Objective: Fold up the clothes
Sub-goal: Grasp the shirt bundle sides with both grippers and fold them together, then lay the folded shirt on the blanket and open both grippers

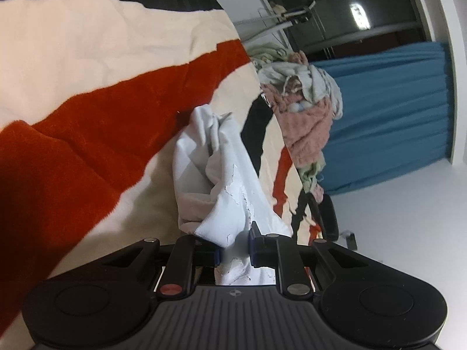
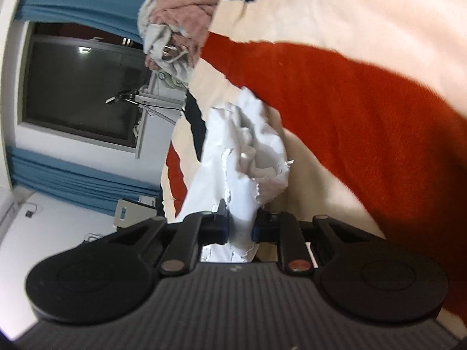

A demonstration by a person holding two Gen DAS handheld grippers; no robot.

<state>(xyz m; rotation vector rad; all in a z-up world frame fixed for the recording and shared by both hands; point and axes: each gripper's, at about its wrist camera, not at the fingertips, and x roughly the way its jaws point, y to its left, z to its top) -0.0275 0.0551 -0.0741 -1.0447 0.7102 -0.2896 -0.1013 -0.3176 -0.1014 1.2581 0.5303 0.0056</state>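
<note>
A white garment (image 1: 221, 180) with a cracked print hangs bunched in front of a blanket with red, cream and black stripes (image 1: 87, 122). My left gripper (image 1: 235, 252) is shut on one part of it, cloth pinched between the blue pads. The same white garment (image 2: 248, 157) shows crumpled in the right wrist view. My right gripper (image 2: 240, 229) is shut on another part of it. Both views are tilted sideways.
A pile of pink, grey and green clothes (image 1: 303, 110) lies on the blanket beyond the garment; it also shows in the right wrist view (image 2: 181, 20). Blue curtains (image 1: 388, 108), a dark window (image 2: 81, 90) and a white floor lie beyond.
</note>
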